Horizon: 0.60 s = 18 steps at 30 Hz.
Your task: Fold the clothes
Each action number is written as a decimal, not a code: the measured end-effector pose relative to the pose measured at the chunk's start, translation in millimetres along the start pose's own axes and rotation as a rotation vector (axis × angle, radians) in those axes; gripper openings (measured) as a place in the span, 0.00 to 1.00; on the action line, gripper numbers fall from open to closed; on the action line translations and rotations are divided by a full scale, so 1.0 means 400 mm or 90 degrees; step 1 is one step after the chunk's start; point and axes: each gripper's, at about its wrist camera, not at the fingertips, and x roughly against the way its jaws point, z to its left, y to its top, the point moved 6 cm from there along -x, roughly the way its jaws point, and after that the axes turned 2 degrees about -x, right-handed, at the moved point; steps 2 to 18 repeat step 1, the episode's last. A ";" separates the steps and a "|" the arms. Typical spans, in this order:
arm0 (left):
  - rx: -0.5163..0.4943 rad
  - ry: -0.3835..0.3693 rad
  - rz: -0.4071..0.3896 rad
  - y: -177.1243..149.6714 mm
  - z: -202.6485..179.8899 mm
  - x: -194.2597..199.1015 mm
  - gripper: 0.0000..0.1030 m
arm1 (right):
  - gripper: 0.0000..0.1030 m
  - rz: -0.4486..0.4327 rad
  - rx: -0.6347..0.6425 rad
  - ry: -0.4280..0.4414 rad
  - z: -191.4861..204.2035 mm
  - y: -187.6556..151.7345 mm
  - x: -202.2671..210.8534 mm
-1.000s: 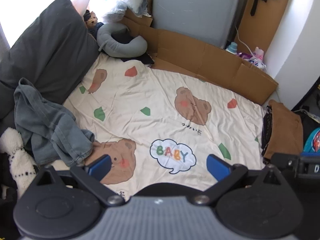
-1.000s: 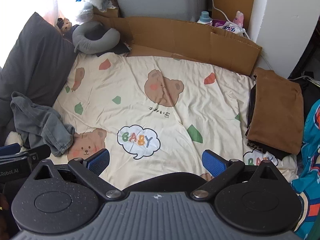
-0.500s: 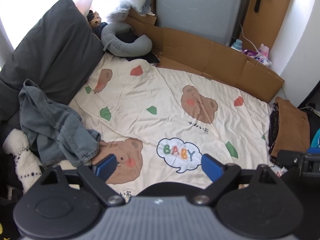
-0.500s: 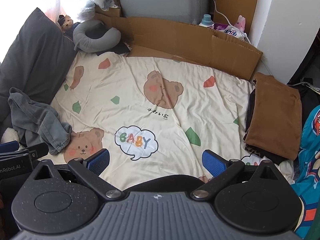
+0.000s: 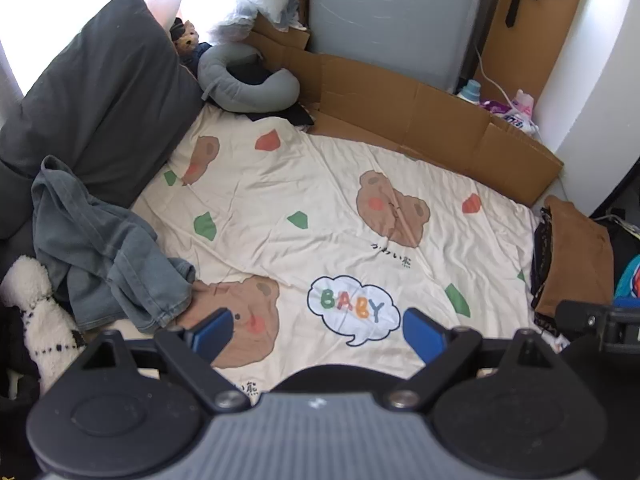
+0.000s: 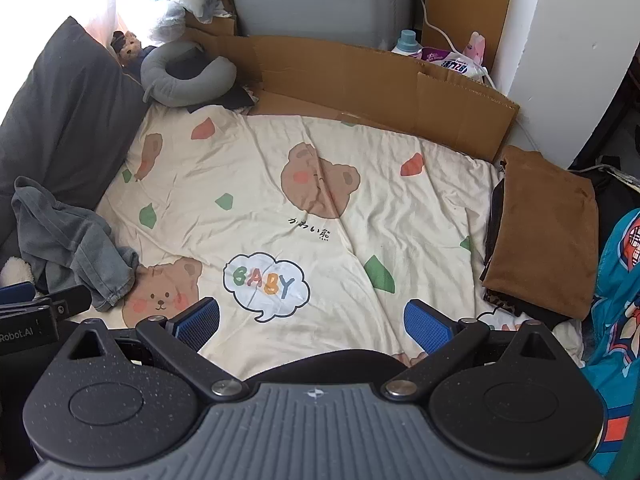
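Both tools poised above the bed (image 5: 360, 208), tilted down, nothing between the fingers of either. Left hand-held gripper (image 5: 316, 334): blue pads spread, released, hovering over the bear print at the near edge of the cream sheet. Right hand-held gripper (image 6: 316, 322): likewise spread and empty, over the near middle of the sheet.

Next garment to fold, by the look of it: crumpled grey jeans (image 5: 104, 248), heaped at the left edge of the bed, partly up against the dark pillow (image 5: 100, 100), hem spilling onto the sheet just left of the left pads. Already stacked at the right edge: folded brown garment (image 6: 544, 232) on a darker piece.

Step in hand, as judged: reach for the jeans and bring them onto the open middle.

Notes for doing it well:
- Go for the waistband or a hem, not the middle of the heap; a pinch on bunched cloth likely drags folds along.
- Take one layer edge only; check that the sheet is not caught underneath.
- Lift clear of the white plush toy (image 5: 36, 312) lying near left.
- Spread flat on the bare middle before any fold.
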 end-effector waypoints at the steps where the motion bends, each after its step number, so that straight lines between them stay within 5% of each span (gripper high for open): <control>1: -0.002 0.000 0.000 0.000 0.001 0.000 0.91 | 0.99 0.000 -0.001 0.000 -0.001 0.001 0.000; 18: -0.002 0.000 0.000 0.000 0.001 0.000 0.91 | 0.99 0.000 -0.001 0.000 -0.001 0.001 0.000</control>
